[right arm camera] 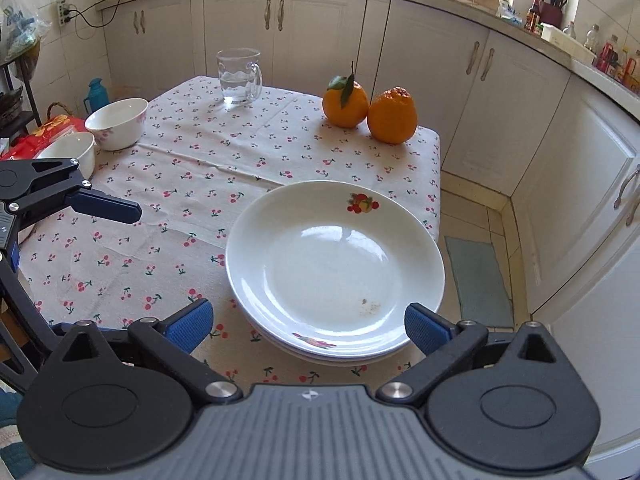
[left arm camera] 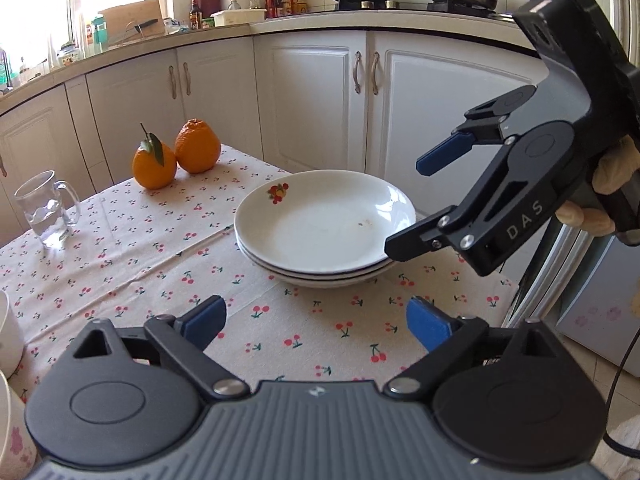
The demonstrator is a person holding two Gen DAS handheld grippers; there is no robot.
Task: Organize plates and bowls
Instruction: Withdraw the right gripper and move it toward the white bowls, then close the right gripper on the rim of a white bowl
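A stack of white plates (left arm camera: 324, 228) with a fruit print sits on the cherry-print tablecloth (left arm camera: 120, 264); it also shows in the right wrist view (right arm camera: 332, 272). My left gripper (left arm camera: 316, 324) is open and empty, just short of the stack. My right gripper (right arm camera: 308, 326) is open and empty, its jaws astride the near rim of the stack; in the left wrist view it (left arm camera: 408, 204) hangs at the stack's right edge. Two white bowls (right arm camera: 118, 122) (right arm camera: 72, 152) with pink flowers stand at the table's left edge.
Two oranges (right arm camera: 370, 108) and a glass mug (right arm camera: 239, 76) of water stand at the far side of the table. White cabinets (left arm camera: 316, 96) and a counter with a wok and a pot surround the table. A green mat (right arm camera: 478, 280) lies on the floor.
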